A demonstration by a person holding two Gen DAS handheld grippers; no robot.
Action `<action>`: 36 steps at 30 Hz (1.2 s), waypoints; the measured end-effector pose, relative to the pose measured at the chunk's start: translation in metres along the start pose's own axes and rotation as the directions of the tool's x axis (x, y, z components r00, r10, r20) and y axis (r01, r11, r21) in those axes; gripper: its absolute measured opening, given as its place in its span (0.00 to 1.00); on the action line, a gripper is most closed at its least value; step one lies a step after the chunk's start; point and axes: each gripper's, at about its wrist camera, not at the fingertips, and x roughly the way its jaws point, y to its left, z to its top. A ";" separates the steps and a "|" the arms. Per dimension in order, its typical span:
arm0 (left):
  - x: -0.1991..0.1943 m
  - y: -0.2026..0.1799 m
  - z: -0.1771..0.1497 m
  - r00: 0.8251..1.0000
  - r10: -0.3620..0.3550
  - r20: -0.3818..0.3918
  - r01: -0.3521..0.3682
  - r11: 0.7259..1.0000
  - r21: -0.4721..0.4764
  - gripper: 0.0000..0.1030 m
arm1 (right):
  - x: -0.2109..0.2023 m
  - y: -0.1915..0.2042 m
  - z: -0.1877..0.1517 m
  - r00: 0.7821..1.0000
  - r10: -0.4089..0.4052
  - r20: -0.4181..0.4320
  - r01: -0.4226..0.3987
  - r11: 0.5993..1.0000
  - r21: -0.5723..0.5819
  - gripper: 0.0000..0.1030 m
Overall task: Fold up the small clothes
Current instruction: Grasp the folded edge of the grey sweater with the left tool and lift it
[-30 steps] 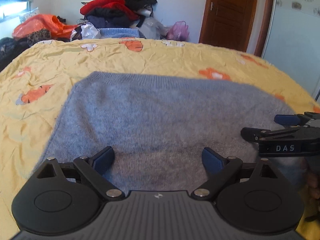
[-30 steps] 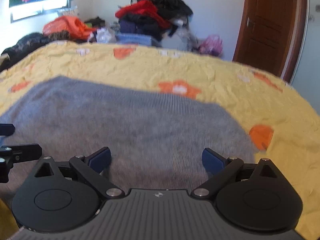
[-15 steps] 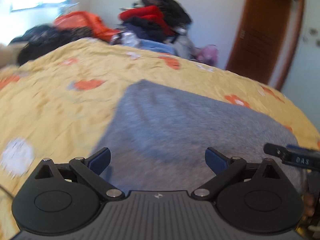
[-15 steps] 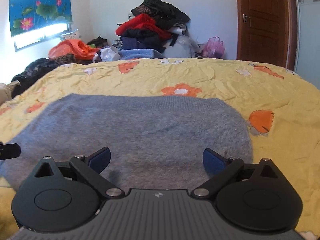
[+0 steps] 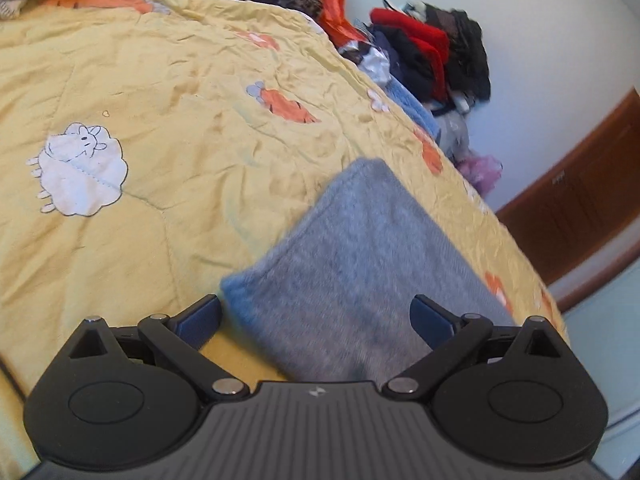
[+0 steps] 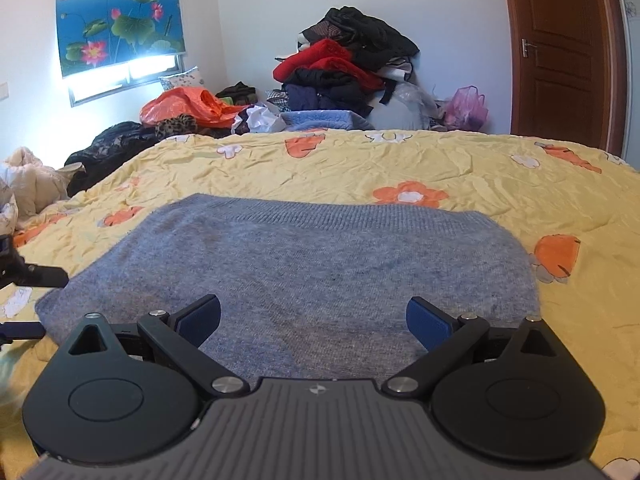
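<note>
We're looking at a messy clothes pile (image 6: 344, 68) heaping up against the wall past the far edge of the yellow flowered quilt (image 6: 460, 168), with an orange bag (image 6: 188, 106) just left of it. The grey knit sweater (image 6: 312, 264) is lying flat on the quilt, nothing covering it. Both our left gripper (image 5: 316, 314) and right gripper (image 6: 312, 316) are gaping wide over the sweater's near edge, gripping nothing.

Grey-blue knit sweater (image 6: 304, 264), yellow bedspread (image 6: 460, 168) with orange flowers and white sheep, red and black clothes pile (image 6: 344, 68) far, blue lotus poster (image 6: 120, 12) far left, brown door (image 6: 560, 52) far right.
</note>
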 end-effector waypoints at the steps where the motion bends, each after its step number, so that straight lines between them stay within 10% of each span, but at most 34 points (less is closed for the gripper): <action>1: 0.003 -0.003 0.002 1.000 0.014 0.007 -0.014 1.000 -0.010 0.82 | -0.001 -0.003 0.000 1.000 0.001 0.001 -0.001 1.000 0.010 0.97; 4: 0.019 -0.012 0.007 0.994 0.099 -0.047 -0.097 0.995 0.024 0.14 | -0.005 -0.010 0.001 1.000 0.004 0.006 -0.004 0.999 0.034 0.97; 9: 0.018 -0.039 0.007 0.989 0.146 -0.040 -0.140 0.984 0.112 0.05 | -0.014 -0.029 0.012 0.999 0.036 0.035 -0.040 0.994 0.099 0.97; 13: -0.001 -0.121 -0.005 0.999 -0.006 0.047 -0.010 0.945 0.326 0.05 | -0.022 -0.068 0.032 0.994 0.092 0.063 -0.105 0.964 0.243 0.97; 15: -0.006 -0.176 -0.030 0.992 -0.125 0.029 0.093 0.857 0.506 0.05 | -0.025 -0.097 0.040 0.991 0.108 0.079 -0.129 0.929 0.347 0.97; 18: 0.002 -0.233 -0.093 0.965 -0.235 -0.117 0.246 0.654 0.716 0.05 | -0.030 -0.147 0.048 0.990 0.102 0.098 -0.138 0.858 0.494 0.98; 20: 0.019 -0.249 -0.140 0.944 -0.224 -0.242 0.326 0.530 0.783 0.05 | -0.034 -0.174 0.048 0.993 0.082 0.089 -0.117 0.834 0.540 0.98; 22: 0.035 -0.252 -0.175 0.931 -0.161 -0.327 0.363 0.465 0.807 0.05 | -0.036 -0.193 0.044 0.997 0.060 0.050 -0.078 0.825 0.560 0.99; 25: 0.041 -0.250 -0.193 0.932 -0.124 -0.340 0.359 0.433 0.827 0.05 | -0.034 -0.206 0.033 0.996 0.094 0.003 -0.079 0.812 0.578 0.99; 36: 0.026 -0.250 -0.180 0.934 -0.161 -0.320 0.357 0.449 0.819 0.05 | 0.055 -0.217 0.055 0.913 0.406 -0.044 -0.247 0.636 0.731 0.94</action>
